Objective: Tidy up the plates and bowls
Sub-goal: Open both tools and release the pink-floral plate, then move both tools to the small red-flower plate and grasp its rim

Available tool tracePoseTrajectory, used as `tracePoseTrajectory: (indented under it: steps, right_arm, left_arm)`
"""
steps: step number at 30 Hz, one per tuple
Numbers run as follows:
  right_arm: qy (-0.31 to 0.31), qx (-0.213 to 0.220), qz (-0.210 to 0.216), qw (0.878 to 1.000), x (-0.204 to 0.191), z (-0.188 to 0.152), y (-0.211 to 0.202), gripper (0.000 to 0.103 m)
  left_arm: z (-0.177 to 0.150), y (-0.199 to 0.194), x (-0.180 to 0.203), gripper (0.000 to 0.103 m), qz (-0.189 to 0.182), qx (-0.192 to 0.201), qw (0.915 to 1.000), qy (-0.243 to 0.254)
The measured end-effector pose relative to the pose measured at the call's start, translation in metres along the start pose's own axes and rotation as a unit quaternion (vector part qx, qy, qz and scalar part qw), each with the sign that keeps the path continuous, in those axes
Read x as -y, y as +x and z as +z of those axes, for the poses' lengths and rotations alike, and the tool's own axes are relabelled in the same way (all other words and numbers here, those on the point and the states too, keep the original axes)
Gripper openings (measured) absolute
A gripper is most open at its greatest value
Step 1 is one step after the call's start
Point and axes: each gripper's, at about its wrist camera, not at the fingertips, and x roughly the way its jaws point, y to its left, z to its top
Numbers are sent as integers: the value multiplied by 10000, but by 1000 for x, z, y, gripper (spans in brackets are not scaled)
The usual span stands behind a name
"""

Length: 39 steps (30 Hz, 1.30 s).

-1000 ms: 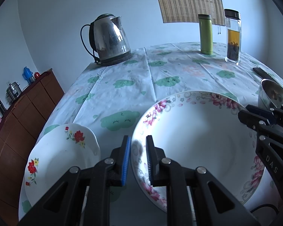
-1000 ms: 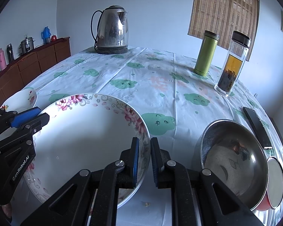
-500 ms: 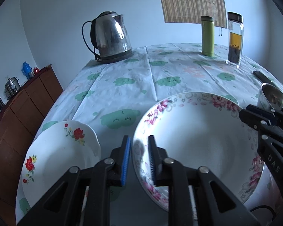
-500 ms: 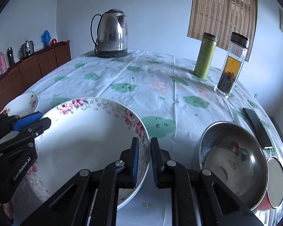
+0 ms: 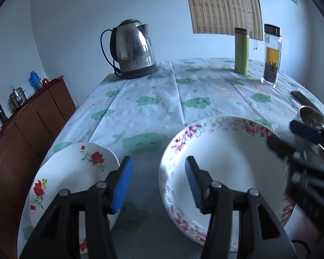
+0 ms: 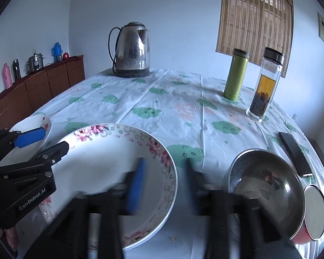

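A large pink-flowered bowl (image 5: 231,161) rests on the table; it also shows in the right wrist view (image 6: 110,161). My left gripper (image 5: 157,183) is open, its jaws straddling the bowl's left rim without touching it. My right gripper (image 6: 162,183) is open and blurred, its jaws straddling the bowl's right rim. A small red-flowered plate (image 5: 71,179) lies left of the bowl, and shows in the right wrist view (image 6: 30,125). A steel bowl (image 6: 265,187) sits on a red bowl (image 6: 300,237) at the right.
A steel kettle (image 5: 131,49), a green flask (image 5: 241,50) and a glass tea bottle (image 5: 271,56) stand at the back of the table. A black phone (image 6: 294,153) lies at the right edge. A wooden sideboard (image 5: 26,133) stands left of the table.
Both grippers were shut on the large bowl's rims and have now opened, letting it go. The bowl has come down onto the table.
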Motion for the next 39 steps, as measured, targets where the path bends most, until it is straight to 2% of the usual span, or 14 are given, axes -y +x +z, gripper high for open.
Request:
tracePoseTrajectory:
  steps: [2, 5, 8, 13, 18, 22, 29, 32, 36, 39]
  right_arm:
    - [-46, 186, 9, 9998, -3, 1, -6, 63]
    - [-102, 266, -21, 9996, -6, 2, -7, 63]
    - [-85, 343, -11, 9994, -5, 2, -9, 63]
    - [-68, 593, 67, 9982, -8, 3, -16, 63]
    - [-114, 724, 272, 9969, -16, 3, -19, 63]
    - [-41, 593, 540, 9968, -19, 5, -16, 63]
    - [-13, 397, 1042, 9938, -34, 11, -21, 60]
    - [-69, 277, 1307, 9910, -49, 17, -20, 55]
    - [-184, 144, 1573, 9873, -74, 26, -16, 55]
    - [-291, 81, 1675, 9854, -95, 32, -11, 52]
  left_arm:
    - [1, -2, -1, 54, 3, 46, 10000, -26]
    - [3, -4, -6, 63, 34, 140, 9998, -119]
    - [5, -8, -11, 68, 65, 259, 9993, -246]
    - [9, -16, -26, 71, 111, 480, 9971, -577]
    - [11, -19, -47, 71, 237, 480, 9949, -856]
    - [9, -26, -68, 71, 375, 496, 9936, -941]
    - [0, -29, -118, 72, 837, 366, 9892, -1147]
    - [-6, -27, -140, 72, 1024, 301, 9857, -1305]
    - [-19, -19, -168, 73, 1273, 161, 9792, -1573]
    - [-27, -10, -182, 73, 1240, 29, 9755, -1820]
